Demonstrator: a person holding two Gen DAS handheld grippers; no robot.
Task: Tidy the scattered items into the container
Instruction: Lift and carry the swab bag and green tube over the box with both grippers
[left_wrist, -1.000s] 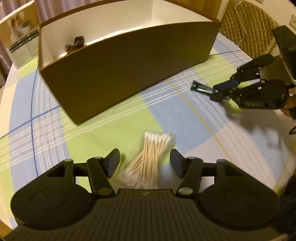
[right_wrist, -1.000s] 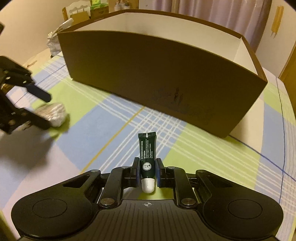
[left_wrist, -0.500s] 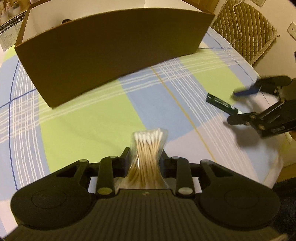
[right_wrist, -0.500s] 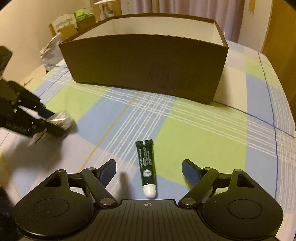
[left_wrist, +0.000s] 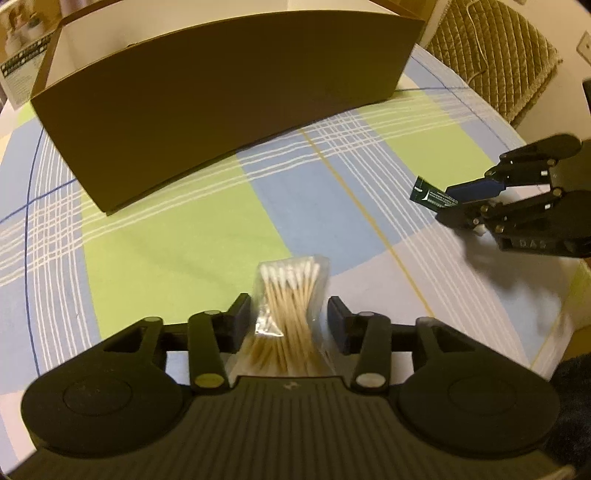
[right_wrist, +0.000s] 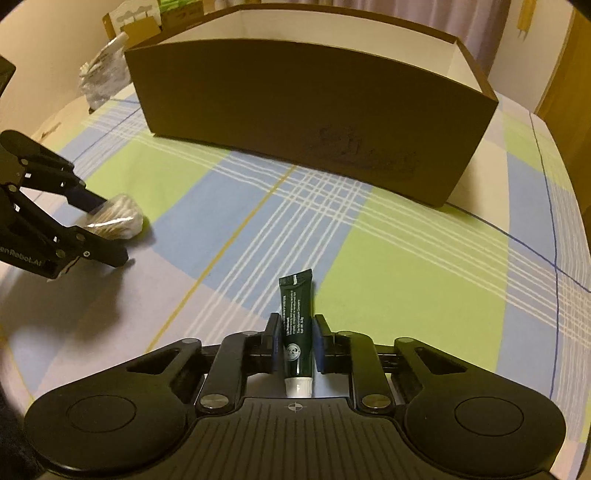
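Observation:
A clear bag of cotton swabs (left_wrist: 288, 314) lies between the fingers of my left gripper (left_wrist: 289, 319), which close on its sides; it also shows in the right wrist view (right_wrist: 118, 218). My right gripper (right_wrist: 295, 341) is shut on a dark green tube with a white cap (right_wrist: 296, 332), low over the checked cloth; the tube's end shows in the left wrist view (left_wrist: 430, 197). The brown cardboard box (left_wrist: 221, 96), white inside, stands open-topped behind both, also in the right wrist view (right_wrist: 314, 110).
The table wears a blue, green and white checked cloth (left_wrist: 184, 240). A quilted chair back (left_wrist: 491, 55) stands beyond the right edge. Cartons and a plastic bag (right_wrist: 103, 74) sit beside the box on the left.
My right gripper was open around the tube half a second ago and has now closed on it. My left gripper stays around the swab bag, its fingers a little wider.

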